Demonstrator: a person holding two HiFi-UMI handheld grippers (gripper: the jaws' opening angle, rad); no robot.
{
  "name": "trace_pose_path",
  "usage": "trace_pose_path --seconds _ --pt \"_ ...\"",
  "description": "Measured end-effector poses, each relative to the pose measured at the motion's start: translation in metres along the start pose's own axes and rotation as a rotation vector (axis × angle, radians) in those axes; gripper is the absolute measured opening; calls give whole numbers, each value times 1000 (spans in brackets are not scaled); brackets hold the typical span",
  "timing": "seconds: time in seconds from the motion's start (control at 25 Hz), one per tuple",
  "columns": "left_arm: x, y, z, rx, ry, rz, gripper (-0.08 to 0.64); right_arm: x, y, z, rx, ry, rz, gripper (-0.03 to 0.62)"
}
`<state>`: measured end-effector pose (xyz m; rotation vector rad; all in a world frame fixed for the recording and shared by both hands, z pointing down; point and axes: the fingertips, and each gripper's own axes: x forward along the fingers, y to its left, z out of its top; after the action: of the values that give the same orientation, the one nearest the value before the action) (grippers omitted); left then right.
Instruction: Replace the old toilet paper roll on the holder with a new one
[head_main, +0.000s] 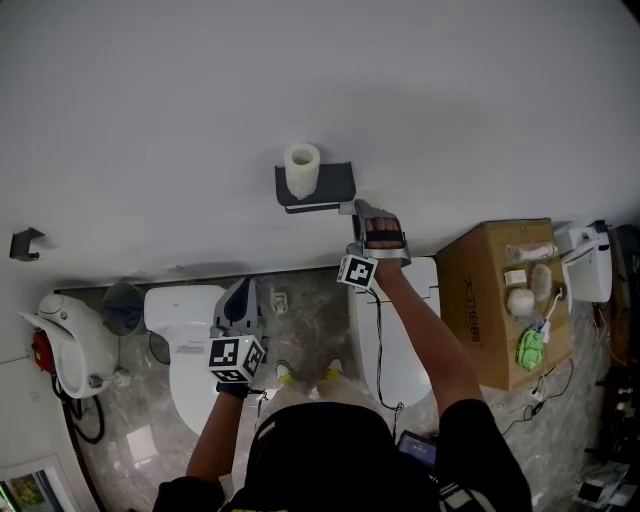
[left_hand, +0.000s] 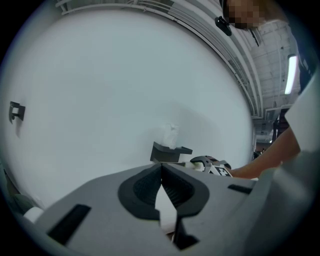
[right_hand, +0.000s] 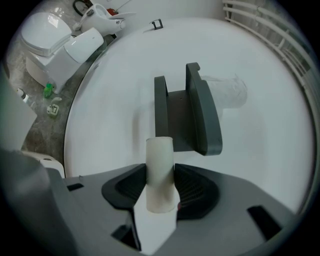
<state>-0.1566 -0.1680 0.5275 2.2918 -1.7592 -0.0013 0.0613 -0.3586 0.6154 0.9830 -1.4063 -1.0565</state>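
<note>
The right gripper (right_hand: 160, 186) is half closed on a bare white tube (right_hand: 159, 152), just beside the wall holder (right_hand: 192, 112) — a smooth tube may slip and fall. The new roll (head_main: 301, 168) stands on top; the left gripper (left_hand: 161, 186) is closed and empty.

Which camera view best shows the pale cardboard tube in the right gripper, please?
The right gripper view: the pale cardboard tube stands close-up, clamped between the jaws. The head view and left gripper view show only the distant right gripper; the tube is indistinct.

Matt grey plastic holder (right_hand: 202, 115), pale cardboard tube (right_hand: 160, 170), brown cardboard box (head_main: 495, 300), glossy toilet (head_main: 190, 365)
</note>
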Motion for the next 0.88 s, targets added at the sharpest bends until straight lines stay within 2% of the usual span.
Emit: trace_pose_path --seconds 0.64,0.76,0.88 --pt "4 -6 0 1 2 -4 9 4 -3 -25 23 40 -12 176" --pt "5 -7 1 4 2 -7 9 2 -6 -36 88 72 -24 176" --pt "7 -5 0 3 3 -4 9 -1 -11 -47 238 103 -19 176"
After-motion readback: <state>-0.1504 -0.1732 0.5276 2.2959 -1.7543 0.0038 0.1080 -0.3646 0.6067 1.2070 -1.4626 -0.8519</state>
